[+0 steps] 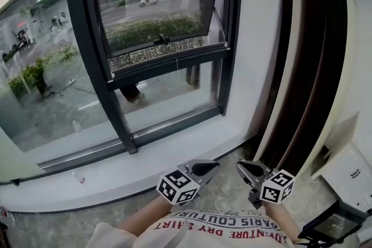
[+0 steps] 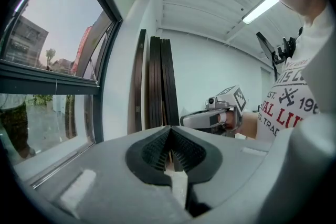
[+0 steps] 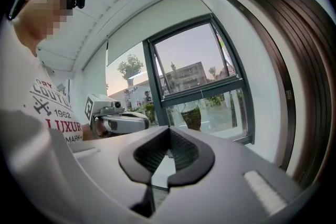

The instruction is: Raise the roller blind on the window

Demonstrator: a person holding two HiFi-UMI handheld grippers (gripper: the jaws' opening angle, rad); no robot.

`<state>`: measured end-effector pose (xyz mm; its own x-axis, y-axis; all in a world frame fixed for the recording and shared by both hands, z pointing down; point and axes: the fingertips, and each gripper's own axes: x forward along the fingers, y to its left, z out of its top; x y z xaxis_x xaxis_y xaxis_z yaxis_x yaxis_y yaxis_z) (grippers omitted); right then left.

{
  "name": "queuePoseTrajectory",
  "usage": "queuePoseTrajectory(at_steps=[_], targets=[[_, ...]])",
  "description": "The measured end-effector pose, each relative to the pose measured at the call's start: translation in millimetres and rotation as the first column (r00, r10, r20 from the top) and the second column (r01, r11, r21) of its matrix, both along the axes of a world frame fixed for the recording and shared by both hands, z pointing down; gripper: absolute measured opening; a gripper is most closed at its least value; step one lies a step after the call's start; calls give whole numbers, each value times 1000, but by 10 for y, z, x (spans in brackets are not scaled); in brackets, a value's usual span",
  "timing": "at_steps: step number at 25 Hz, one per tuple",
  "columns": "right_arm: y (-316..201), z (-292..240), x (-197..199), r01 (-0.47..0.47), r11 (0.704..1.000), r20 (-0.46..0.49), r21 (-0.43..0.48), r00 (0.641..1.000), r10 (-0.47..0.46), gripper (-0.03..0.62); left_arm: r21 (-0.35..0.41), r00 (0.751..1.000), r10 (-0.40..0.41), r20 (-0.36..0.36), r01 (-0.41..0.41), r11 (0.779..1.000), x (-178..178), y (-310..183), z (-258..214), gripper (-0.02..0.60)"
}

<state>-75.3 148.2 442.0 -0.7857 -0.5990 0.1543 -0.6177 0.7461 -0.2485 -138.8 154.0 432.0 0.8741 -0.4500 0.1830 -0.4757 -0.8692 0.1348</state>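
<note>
1. Left gripper (image 1: 214,165) is fully closed and empty, held low and well back from the window (image 1: 81,38), close to the person's chest.
2. The right gripper (image 1: 240,166) is just beside it, equally far from the window, jaws pressed together on nothing.
3. No roller blind covers the glass in any view. A pale band (image 3: 157,23) across the top of the window, seen in the right gripper view, may be the blind drawn up, but I cannot tell for sure.
4. A thin cord (image 3: 201,94) hangs in front of the lower pane. It may be the blind's pull.
5. Dark panels (image 1: 314,67) lean against the wall to the right of the window.
6. Judging by the bare glass and idle grippers, no raising is under way: either the job is finished or it has not begun.
7. If it remains, a gripper would have to go forward to the window, open, and close on the cord.
</note>
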Motion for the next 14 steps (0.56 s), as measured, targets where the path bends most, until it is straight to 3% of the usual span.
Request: queuePoseTrajectory(at_steps=[7, 14], targets=[[60, -5, 207, -29, 1000, 14, -11, 999, 29, 2, -4, 999, 34, -8, -34, 999, 217, 81, -34, 2], [180, 5, 153, -25, 1000, 3, -19, 1000, 25, 2, -12, 1000, 31, -1, -31, 999, 181, 169, -16, 2]])
